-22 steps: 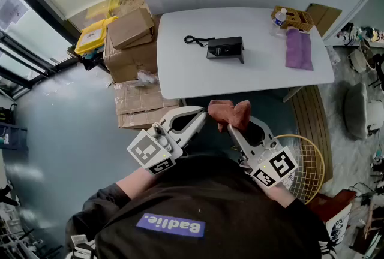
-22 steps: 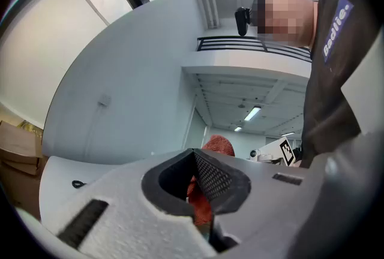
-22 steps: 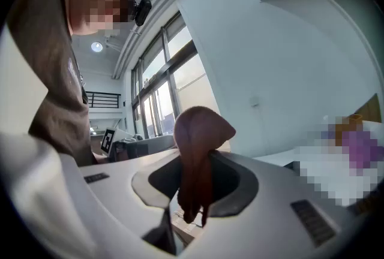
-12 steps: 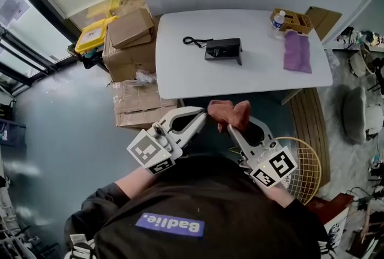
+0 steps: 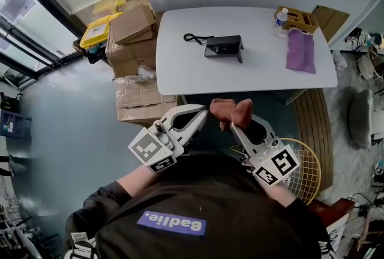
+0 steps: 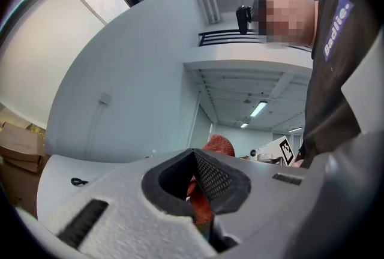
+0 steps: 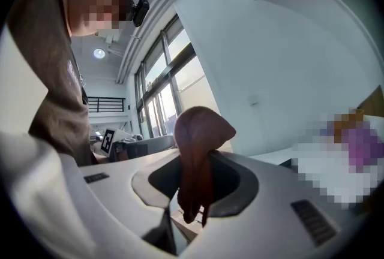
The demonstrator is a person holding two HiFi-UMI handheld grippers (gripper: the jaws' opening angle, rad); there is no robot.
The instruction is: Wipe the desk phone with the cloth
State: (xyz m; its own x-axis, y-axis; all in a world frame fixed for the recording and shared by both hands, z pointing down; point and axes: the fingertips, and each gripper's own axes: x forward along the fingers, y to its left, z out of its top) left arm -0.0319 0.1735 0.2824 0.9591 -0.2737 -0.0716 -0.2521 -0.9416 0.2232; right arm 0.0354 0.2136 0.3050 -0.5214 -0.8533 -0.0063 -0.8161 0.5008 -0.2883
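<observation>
1. Two grippers are held close to the person's body, short of the white table's (image 5: 180, 72) near edge. Their tips converge on one rust-red cloth (image 5: 231, 111).
2. Left gripper (image 5: 203, 116): its own view shows the jaws closed, with a strip of the rust-red cloth pinched between them.
3. Right gripper (image 5: 234, 126): jaws closed on a fold of the same cloth. The cloth bulges above the jaws and hangs slack below them.
4. The rust-red cloth is bunched in the air between the two tips and is clear of the table.
5. The desk phone (image 5: 224, 47) is black and lies on the table near its middle. It is well apart from both grippers and from the held cloth. Its dark cord (image 5: 193, 39) lies looped just to the left of it.
6. A purple cloth (image 5: 300, 51) lies flat at the right end of the table.
7. A cardboard tray (image 5: 297, 19) sits at the far right corner, just beyond the purple cloth. A bottle (image 5: 280, 17) stands at the tray's left side.
8. Cardboard boxes (image 5: 133, 33) are stacked on the floor against the table's left end, with a yellow bin (image 5: 98, 32) further left.
9. A round wire basket (image 5: 306, 163) stands on the floor to the right of the person.
</observation>
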